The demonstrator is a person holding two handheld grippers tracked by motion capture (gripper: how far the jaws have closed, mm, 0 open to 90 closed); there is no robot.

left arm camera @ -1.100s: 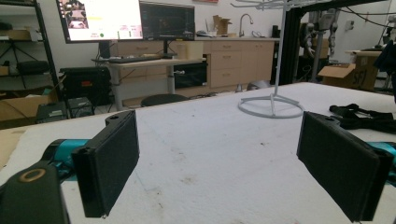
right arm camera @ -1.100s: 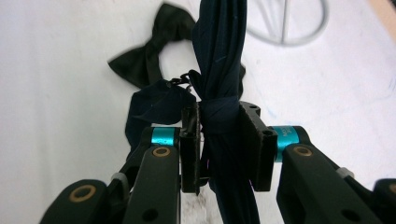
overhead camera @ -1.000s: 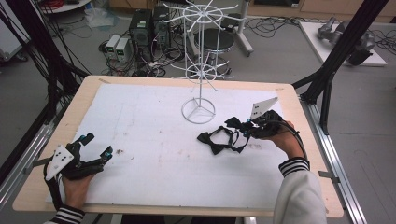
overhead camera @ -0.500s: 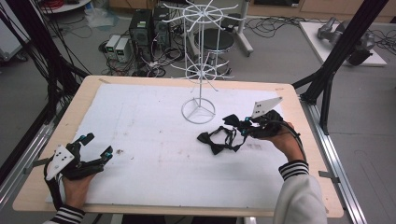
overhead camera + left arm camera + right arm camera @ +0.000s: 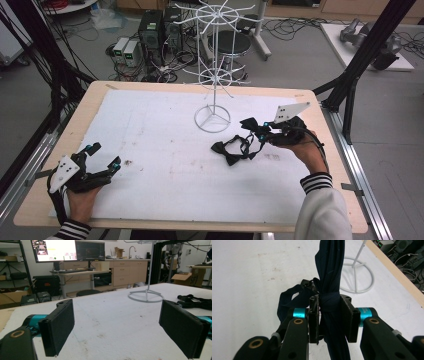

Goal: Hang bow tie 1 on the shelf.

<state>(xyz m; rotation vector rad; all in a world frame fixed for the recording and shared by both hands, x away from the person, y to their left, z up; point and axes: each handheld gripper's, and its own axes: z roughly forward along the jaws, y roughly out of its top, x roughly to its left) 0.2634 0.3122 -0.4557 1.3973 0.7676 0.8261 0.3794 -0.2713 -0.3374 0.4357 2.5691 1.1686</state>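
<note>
Dark navy fabric bow tie, pinched at its central knot, sits between the two black pads of the right claw. The jaws press on the knot from both sides, and the folded cloth runs straight up and down through the gap. In the high view the same bow tie is at the right half of the desk, just left of the right claw, which the person's right hand holds low over the surface.

A second black bow tie with a looped strap lies flat on the white foam sheet, just beside the gripped one toward the desk's near side; whether the two touch cannot be told.

The white wire display stand with a ring base stands upright behind both ties, close to them.

The left claw rests at the near left corner of the light wooden desk, well apart from the ties. Its jaws are spread wide, with bare sheet between the pads. The left hand grips its body from below.
</note>
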